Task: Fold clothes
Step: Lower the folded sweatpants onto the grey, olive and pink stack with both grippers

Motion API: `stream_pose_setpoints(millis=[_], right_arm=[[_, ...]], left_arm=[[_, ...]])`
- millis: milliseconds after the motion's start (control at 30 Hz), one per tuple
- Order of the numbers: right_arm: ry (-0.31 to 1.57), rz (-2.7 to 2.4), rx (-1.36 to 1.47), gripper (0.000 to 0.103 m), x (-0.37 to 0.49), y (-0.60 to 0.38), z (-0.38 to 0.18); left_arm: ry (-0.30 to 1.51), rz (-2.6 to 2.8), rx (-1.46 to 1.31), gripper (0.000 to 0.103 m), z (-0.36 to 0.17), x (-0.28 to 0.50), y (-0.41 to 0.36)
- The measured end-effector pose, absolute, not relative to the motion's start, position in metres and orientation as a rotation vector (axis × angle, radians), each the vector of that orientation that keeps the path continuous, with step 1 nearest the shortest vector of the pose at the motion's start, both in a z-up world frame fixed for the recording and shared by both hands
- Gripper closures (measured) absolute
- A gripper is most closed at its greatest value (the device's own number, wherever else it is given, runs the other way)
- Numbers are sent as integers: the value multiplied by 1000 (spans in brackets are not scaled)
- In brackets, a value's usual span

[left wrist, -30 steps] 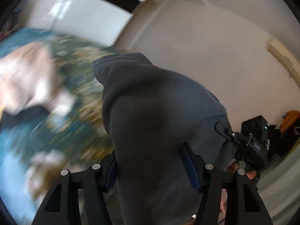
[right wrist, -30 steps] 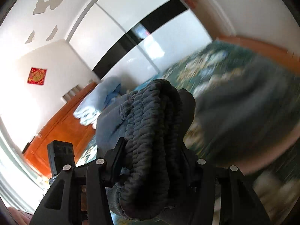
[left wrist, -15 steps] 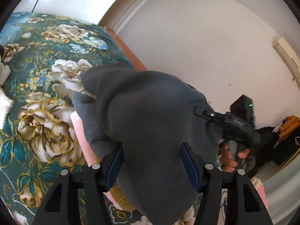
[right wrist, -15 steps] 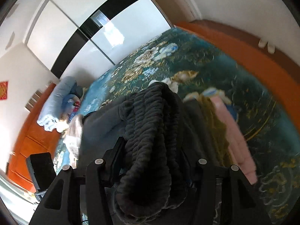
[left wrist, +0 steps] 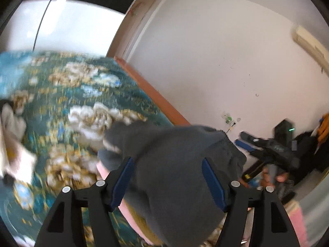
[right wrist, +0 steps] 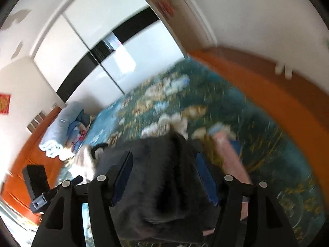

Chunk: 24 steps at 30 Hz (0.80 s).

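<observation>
Floral bedspread covers the bed; its orange wooden edge runs along the right by a white wall. Grey garment sits at the near right of the bed on a pink folded item. Left tool and right tool both stand wide, cloth between the pads; grip unclear. Only the right view shows the rolled blue bedding, far left. Both views are motion-blurred; garment's near edge is cut off.

Floral bed, stacked clothes
</observation>
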State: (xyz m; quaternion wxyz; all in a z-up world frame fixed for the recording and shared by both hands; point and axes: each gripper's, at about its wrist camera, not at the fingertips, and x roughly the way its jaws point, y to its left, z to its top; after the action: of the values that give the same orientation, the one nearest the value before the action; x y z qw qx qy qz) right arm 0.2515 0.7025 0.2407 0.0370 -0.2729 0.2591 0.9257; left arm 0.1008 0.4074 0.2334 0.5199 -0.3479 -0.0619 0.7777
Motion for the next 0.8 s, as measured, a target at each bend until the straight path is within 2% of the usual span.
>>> stream_pose_setpoints(millis=[167,333,433,633,733,800], right_arm=[[515,2945,-827,38,236,656,260],[622,2792,-1002,37,198,675,206],[641,2763,-1014,37,191,682,191],[616,2768,-946,37,199,675,200],[580,2822,-778,37,231,658,221],[523,2812,-681,30,258,647,229]], left_arm=[[-38,1867,-858,30,224,93,455],[18,1896,-977,30,173,72,486],[37,1904,-957,30,165,73,491],[15,1916,-978,29,174,77,483],[13,1957,-926,29,194,99,462],[15,1992,-872,27,207,119,448]])
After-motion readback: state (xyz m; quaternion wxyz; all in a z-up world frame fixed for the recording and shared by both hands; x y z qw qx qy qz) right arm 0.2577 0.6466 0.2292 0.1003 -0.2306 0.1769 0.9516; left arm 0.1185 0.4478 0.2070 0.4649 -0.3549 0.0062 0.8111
